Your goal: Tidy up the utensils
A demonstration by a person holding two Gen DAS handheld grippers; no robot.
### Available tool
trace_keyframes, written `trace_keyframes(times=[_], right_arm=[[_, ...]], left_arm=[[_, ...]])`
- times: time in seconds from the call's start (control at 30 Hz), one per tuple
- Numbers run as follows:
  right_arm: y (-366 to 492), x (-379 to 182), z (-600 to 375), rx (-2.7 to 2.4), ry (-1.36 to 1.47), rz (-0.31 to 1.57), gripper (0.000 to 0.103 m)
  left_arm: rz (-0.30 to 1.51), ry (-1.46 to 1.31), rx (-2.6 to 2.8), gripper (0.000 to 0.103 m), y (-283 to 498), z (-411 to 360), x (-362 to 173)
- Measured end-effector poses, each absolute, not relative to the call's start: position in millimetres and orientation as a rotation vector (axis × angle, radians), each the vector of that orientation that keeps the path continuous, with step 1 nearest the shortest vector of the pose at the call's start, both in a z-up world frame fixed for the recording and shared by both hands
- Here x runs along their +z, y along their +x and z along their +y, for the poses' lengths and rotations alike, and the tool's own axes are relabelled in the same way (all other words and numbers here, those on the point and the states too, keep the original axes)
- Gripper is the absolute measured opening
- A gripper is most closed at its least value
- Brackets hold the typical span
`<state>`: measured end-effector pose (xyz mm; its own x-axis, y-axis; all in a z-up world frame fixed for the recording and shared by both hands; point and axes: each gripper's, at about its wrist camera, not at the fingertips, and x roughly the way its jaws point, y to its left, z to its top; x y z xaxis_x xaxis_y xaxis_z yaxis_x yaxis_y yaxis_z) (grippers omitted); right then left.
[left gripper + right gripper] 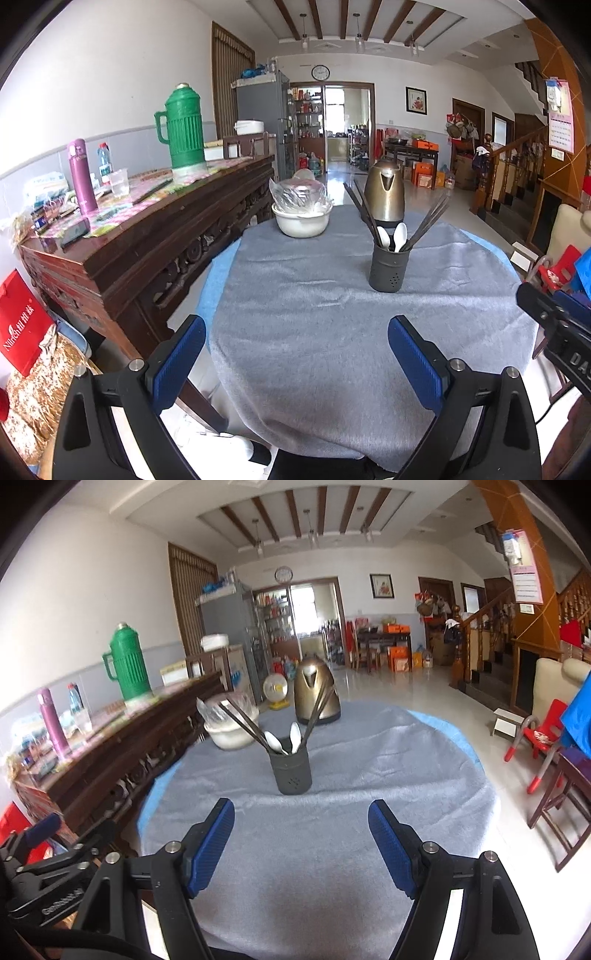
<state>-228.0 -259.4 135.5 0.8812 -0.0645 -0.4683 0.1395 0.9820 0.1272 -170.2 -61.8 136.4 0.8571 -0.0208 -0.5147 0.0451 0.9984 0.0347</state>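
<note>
We hold both grippers above the near edge of the round table (424, 760), which is covered by a grey cloth. The utensil holder (289, 771), a dark perforated cup, stands upright on the cloth, well apart from both sets of fingers. From the right gripper (301, 845) the holder lies almost straight ahead, just left of the centre line between the jaws. From the left gripper (297, 363) it lies ahead and off to the right. We therefore judge the right gripper to be the nearer and better aligned of the two. The jaws of both grippers stand wide apart and hold nothing. The chopsticks (243, 720) lean out of the holder in two fans, one to the left and one to the right, with their long axes tilted away from vertical. The white spoons (276, 741) stand between them, bowls up. The lower ends of all utensils are hidden inside the holder. The chopstick count cannot be determined, and the right view is slightly blurred. Behind the holder stand a brass-coloured kettle (316, 692) and a white bowl (231, 734) under a plastic cover.
</note>
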Motion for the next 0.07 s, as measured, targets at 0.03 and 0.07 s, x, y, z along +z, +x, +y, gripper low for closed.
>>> trace_keyframes(times=[0.03, 0.07], right_arm=[[-219.0, 131.8, -261.6, -0.102, 0.152, 0.498, 0.078], [-211.7, 128.5, -264.2, -0.099, 0.15, 0.509, 0.078]], left_arm=[[0.545, 0.047, -0.032, 0.099, -164.5, -62.4, 133.3], [0.552, 0.047, -0.033, 0.099, -158.6, -63.3, 130.3]])
